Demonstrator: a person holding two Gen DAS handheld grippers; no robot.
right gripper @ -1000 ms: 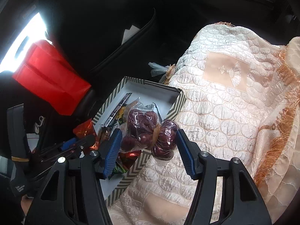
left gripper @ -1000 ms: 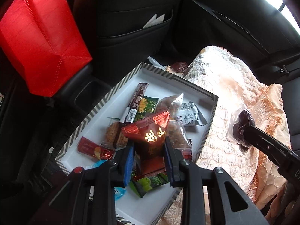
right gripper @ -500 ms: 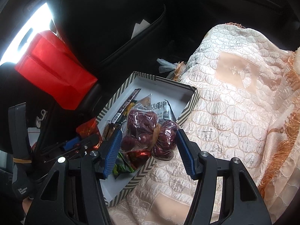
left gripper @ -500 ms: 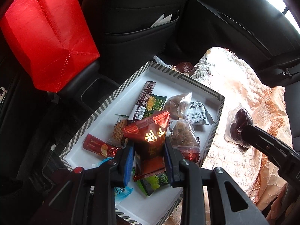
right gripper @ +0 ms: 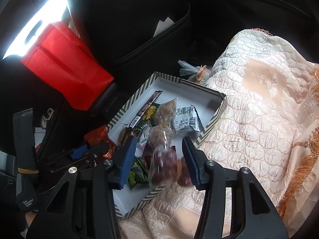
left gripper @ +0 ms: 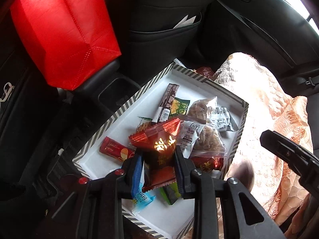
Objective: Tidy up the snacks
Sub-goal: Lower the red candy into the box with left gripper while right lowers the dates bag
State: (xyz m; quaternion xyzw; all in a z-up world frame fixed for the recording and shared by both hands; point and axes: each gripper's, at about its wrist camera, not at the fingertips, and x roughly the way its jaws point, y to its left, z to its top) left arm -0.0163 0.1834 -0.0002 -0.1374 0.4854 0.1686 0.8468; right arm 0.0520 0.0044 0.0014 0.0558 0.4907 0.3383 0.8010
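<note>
Inside a car, a white cardboard box with a striped rim (left gripper: 111,119) lies on a peach quilted blanket (right gripper: 259,119), full of wrapped snacks. The left gripper (left gripper: 158,170) pinches a shiny red foil snack packet (left gripper: 161,139) above it. The right gripper (right gripper: 159,159) is spread wide; a blurred clear bag of dark red dates (right gripper: 165,163) sits between its fingers at the box's edge

We see a glossy foil packet (left gripper: 159,147), a matt card tray (left gripper: 127,111), embossed satin cloth (right gripper: 249,119) and a woven-fabric red bag (left gripper: 63,31).
</note>
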